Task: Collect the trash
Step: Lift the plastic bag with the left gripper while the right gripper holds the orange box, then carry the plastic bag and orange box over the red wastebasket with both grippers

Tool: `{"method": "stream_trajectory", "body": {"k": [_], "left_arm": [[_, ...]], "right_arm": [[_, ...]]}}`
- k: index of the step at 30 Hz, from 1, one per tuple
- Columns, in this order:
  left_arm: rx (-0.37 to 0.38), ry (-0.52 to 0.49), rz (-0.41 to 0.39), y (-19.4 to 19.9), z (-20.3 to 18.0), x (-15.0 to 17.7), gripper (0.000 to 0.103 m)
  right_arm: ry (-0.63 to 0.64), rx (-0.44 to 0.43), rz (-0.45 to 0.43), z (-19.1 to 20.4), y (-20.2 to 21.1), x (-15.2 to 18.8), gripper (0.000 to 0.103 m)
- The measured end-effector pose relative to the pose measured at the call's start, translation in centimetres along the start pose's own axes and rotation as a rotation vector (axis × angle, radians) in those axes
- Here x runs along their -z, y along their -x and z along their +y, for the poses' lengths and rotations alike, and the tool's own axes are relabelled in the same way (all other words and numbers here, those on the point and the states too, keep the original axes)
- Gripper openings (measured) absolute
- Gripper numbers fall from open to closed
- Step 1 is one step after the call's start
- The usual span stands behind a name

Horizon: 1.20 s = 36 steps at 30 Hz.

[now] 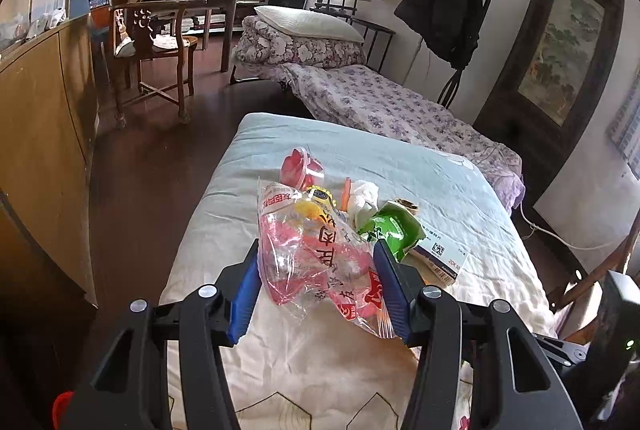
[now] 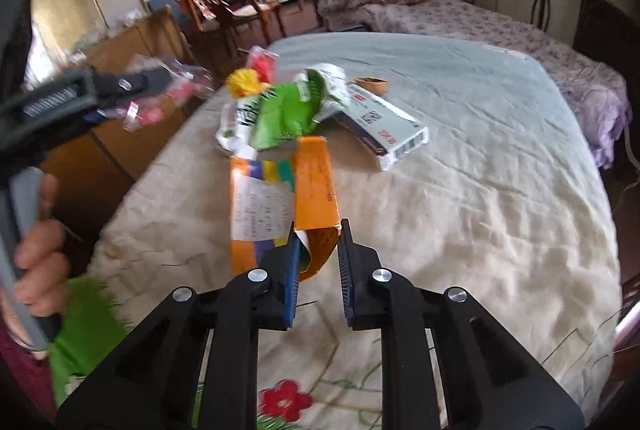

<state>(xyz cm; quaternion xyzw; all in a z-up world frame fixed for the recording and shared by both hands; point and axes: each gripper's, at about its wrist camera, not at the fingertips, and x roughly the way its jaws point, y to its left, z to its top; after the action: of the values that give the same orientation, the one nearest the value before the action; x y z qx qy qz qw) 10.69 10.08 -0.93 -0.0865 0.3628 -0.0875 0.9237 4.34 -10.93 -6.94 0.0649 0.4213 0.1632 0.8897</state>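
My left gripper point(image 1: 316, 246) is shut on a crumpled clear plastic bag point(image 1: 304, 230) with red print, lifted just above the bed. Beyond it lies a trash pile: a green wrapper point(image 1: 394, 230), a white carton point(image 1: 440, 256), a wad of tissue point(image 1: 362, 196) and a red lidded cup point(image 1: 298, 166). In the right wrist view my right gripper point(image 2: 320, 230) is shut on the near end of an opened orange carton point(image 2: 314, 178), which rests on the quilt in front of the green wrapper point(image 2: 284, 114) and the white carton point(image 2: 384, 126). A small brown dish point(image 2: 372, 84) sits behind them.
The trash lies on a bed with a pale blue and cream quilt point(image 1: 440, 182). A wooden cabinet point(image 1: 40, 110) runs along the left, with dark floor between. A second bed with floral bedding point(image 1: 380, 102) stands beyond. A hand point(image 2: 36, 258) grips the left tool's handle.
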Motion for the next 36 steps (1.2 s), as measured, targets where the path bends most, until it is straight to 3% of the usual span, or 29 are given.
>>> {"method": "stream_trajectory", "body": {"k": [10, 16, 24, 36], "left_arm": [[0.003, -0.008, 0.004, 0.6, -0.3, 0.8, 0.054], [0.028, 0.004, 0.009, 2.9, -0.2, 2.8, 0.055], [0.002, -0.021, -0.039, 9.2, 0.2, 5.0, 0.056], [-0.065, 0.038, -0.141, 19.4, 4.9, 7.4, 0.056]], "right_arm": [[-0.087, -0.063, -0.093, -0.6, 2.9, 0.2, 0.017], [-0.146, -0.100, -0.123, -1.2, 4.9, 1.9, 0.017], [-0.193, -0.145, -0.169, -1.1, 8.3, 3.5, 0.017], [-0.097, -0.211, -0.257, 4.9, 14.3, 3.4, 0.017]]}}
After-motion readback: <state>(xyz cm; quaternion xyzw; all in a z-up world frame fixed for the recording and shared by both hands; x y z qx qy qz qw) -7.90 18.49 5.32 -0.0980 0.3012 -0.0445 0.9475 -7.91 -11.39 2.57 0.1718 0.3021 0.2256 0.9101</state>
